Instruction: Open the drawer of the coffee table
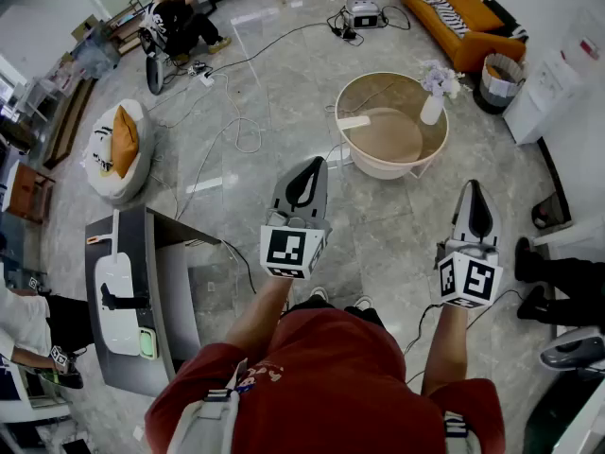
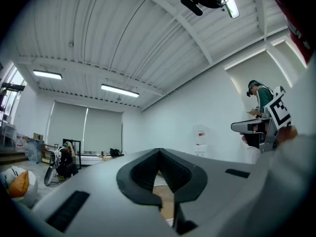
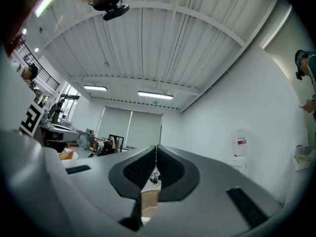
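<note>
Right gripper (image 1: 473, 183): jaws pressing together, gripping nothing. Left gripper (image 1: 315, 162): tips likewise meeting, empty. Both pointing forward, about level, hovering in air ahead of person's torso, touching nothing.

Step in hand, judging: approach phase, drawer not yet reached.

Coffee table (image 1: 397, 168): round, pale, standing on floor ahead of and below both claws, lying between their lines, nearer left one. Vase (image 1: 433, 107) standing at its right rim. Drawer front not showing clearly from here.

Next move is calling for stepping closer, lowering one claw, parting its jaws and locating drawer pull.
</note>
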The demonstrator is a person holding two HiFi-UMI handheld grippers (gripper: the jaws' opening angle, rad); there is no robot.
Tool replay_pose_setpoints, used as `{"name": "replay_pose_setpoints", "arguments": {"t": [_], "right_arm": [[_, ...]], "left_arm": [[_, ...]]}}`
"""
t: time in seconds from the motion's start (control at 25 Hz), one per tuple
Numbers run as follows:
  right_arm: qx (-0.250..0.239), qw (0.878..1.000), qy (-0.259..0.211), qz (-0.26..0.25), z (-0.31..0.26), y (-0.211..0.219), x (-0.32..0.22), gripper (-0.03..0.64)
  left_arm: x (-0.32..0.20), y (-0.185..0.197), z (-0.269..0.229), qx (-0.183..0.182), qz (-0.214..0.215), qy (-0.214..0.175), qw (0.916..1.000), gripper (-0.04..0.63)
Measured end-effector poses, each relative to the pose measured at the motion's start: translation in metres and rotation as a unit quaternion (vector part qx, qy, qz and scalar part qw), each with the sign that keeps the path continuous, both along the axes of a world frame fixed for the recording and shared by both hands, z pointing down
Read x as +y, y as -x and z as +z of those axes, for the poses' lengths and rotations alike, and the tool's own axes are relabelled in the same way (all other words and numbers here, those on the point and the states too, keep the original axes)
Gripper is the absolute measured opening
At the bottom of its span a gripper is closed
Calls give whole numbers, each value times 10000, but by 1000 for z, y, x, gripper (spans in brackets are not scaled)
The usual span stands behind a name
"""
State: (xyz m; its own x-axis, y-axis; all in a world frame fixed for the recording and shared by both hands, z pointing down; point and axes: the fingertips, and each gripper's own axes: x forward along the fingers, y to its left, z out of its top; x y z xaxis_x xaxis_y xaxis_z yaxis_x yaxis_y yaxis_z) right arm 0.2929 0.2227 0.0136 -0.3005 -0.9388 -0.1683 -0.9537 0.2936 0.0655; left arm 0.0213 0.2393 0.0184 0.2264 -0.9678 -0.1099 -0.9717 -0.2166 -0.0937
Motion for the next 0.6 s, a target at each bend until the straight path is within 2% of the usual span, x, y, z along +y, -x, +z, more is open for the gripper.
{"name": "replay_pose_setpoints", "arguments": {"t": [0.6], "right_arm": [[-61,9999,82,69,1,61,16,25]], "left_arm": [[11,51,2,-7,159,19,9999,12]]}}
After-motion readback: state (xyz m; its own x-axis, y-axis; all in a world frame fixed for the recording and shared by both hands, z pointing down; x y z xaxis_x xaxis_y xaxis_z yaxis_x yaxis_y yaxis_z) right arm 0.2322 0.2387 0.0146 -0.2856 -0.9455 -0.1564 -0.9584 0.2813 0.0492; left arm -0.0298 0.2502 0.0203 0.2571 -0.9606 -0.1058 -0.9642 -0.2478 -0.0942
